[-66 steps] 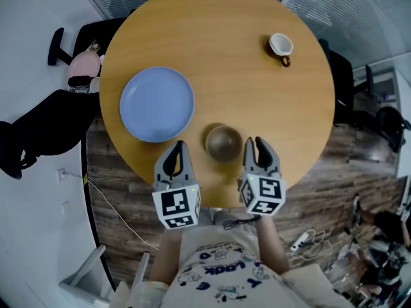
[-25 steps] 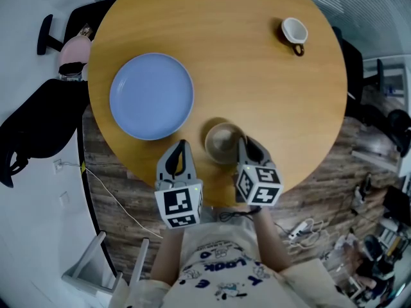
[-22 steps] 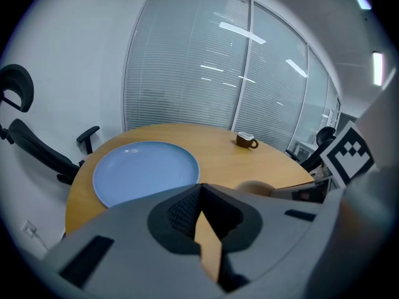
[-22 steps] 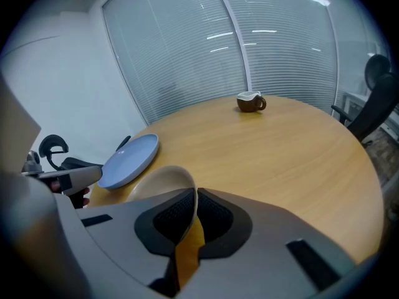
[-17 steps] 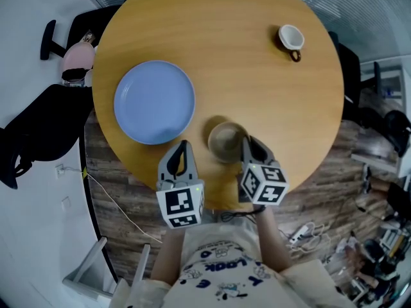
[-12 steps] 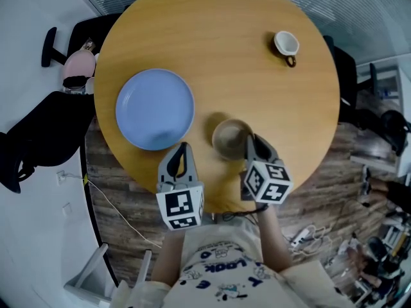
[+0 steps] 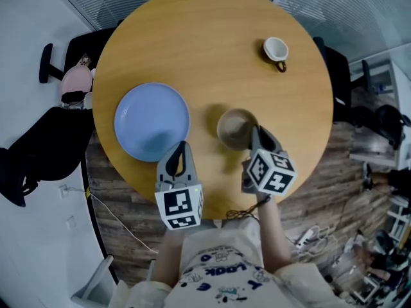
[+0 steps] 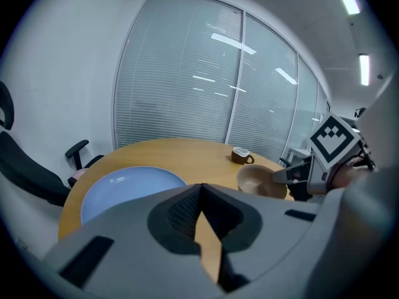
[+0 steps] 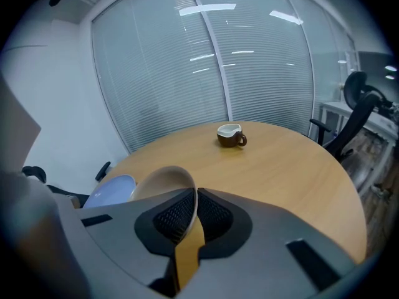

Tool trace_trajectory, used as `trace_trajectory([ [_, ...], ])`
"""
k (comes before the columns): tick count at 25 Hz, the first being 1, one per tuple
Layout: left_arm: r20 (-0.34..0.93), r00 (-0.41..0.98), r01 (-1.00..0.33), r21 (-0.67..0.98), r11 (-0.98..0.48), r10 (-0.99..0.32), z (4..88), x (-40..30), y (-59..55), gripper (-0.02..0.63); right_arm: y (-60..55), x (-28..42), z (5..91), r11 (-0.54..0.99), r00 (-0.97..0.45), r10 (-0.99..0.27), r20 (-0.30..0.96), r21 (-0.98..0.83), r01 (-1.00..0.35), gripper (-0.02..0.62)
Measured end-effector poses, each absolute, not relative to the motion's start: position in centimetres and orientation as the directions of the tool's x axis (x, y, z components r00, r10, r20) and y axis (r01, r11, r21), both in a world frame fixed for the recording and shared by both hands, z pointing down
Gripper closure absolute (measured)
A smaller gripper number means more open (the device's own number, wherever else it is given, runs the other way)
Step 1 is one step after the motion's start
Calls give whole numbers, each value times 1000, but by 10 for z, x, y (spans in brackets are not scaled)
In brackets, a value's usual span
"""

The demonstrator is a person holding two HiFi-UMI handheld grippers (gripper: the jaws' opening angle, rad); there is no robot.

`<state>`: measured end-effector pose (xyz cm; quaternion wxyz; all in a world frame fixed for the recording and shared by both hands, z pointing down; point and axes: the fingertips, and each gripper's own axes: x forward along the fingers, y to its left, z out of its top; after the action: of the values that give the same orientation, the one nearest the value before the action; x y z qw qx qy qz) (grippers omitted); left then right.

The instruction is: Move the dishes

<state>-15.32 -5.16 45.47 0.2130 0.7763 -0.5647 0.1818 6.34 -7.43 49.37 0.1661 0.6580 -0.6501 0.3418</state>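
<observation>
Right hand-held gripper [image 7: 255, 132] is clamped on the bowl [image 7: 235, 127] rim, so we reckon we're mid-carry. Left hand-held gripper [image 7: 180, 146] is closed, empty. Next we'd level it and set down gently.

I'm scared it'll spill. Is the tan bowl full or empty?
Empty. In the head view the bowl shows only its bare inside; nothing lies in it.

We see a round wooden table [image 7: 205, 43]. A black chair [image 7: 42, 147] stands at its left, with a pink thing [image 7: 76, 79] near it. A thin white cable [image 7: 115, 217] lies on the dark wood floor [image 7: 318, 188]
</observation>
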Motion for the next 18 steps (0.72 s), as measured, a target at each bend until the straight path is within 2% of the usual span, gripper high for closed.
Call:
trace_trajectory([
  [7,522,285,-958,123,-260,-804,453,-143,-66,606,-100,82,492,-131,-52,-752,657,-226,-965,578],
  [18,564,245,-969,123,-213,-788,472,-130,-82,606,-132,90,526,-138,-111,-718,687,-297,-945,578],
])
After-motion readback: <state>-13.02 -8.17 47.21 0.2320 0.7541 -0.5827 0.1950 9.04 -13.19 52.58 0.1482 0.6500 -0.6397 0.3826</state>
